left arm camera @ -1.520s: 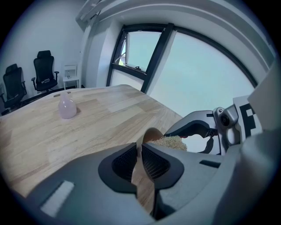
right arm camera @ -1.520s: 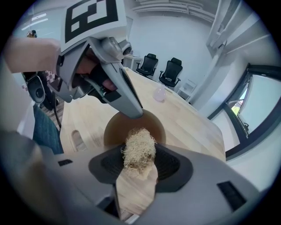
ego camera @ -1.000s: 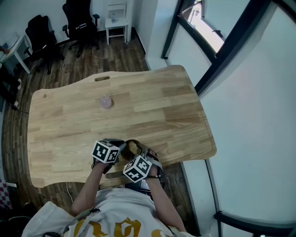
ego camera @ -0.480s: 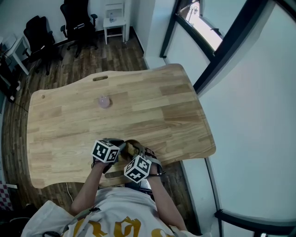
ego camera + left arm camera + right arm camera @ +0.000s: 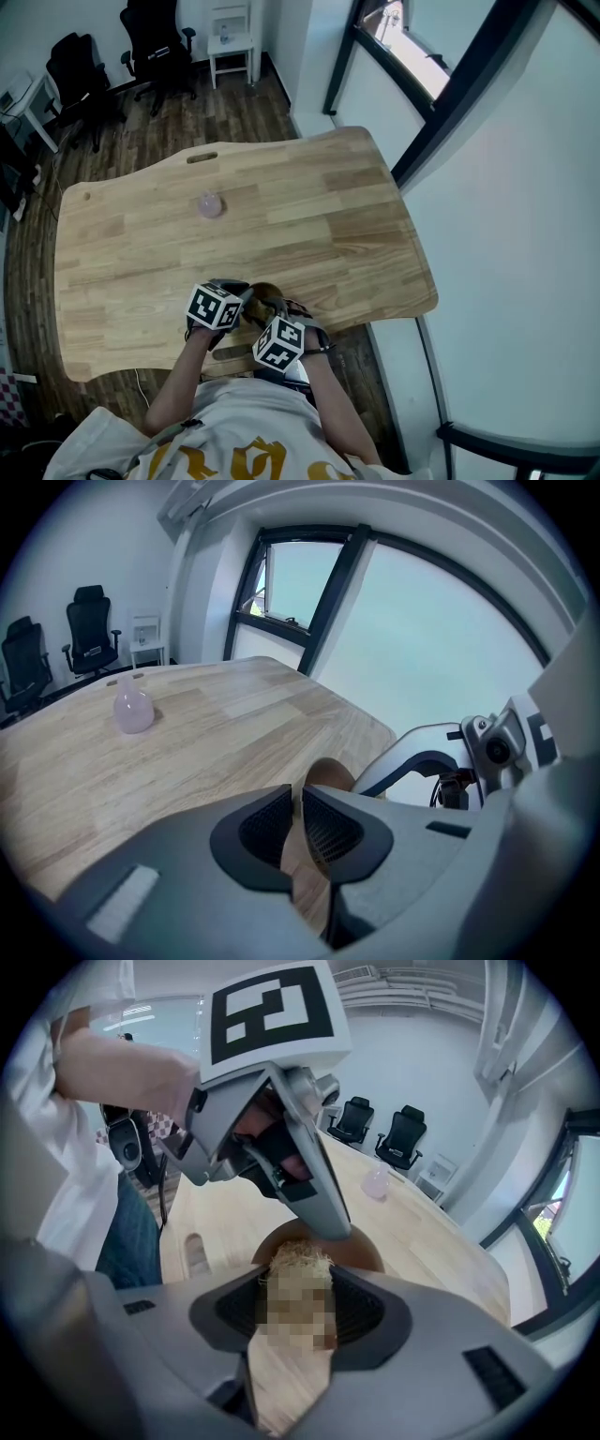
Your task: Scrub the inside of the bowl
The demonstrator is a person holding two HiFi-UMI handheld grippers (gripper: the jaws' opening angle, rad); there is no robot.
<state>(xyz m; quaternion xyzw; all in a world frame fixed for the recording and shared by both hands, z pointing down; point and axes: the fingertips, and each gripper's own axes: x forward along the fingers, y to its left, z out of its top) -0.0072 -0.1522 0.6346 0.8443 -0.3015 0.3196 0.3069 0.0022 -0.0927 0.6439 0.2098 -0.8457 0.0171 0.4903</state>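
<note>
Shows a brown wooden bowl at the near edge of a light wooden table, close against the person's body.

Left side:
- Clamps the bowl wall in the left gripper.
- Presents both ribbed jaws drawn almost together, with the thin wooden rim edge-on between them.
- Meets the rim on the side farthest from the right gripper's camera, as read in the right gripper view.

Right side:
- Grips a straw-coloured fibrous scrubber in the right gripper.
- Presses the jaws against both flanks of the scrubber, leaving its frayed tip projecting past the jaw ends.
- Aims that tip at the bowl's opening, just over the near rim. Cannot confirm contact with the inner surface.

Head view:
- Places both grippers just beside each other over the bowl, marker cubes uppermost, left one slightly farther from the body.
- Hides most of the bowl beneath them, leaving only a brown arc and a patch of pale fibre between the cubes.

Surroundings:
- Stands a small pale pink vase upright toward the far side of the table, well apart from the bowl.
- Includes an oblong slot cut through the tabletop near its far edge.
- Includes black office chairs and a small white side table on dark wood flooring beyond the table.
- Runs a dark-framed window along the wall at the right.
</note>
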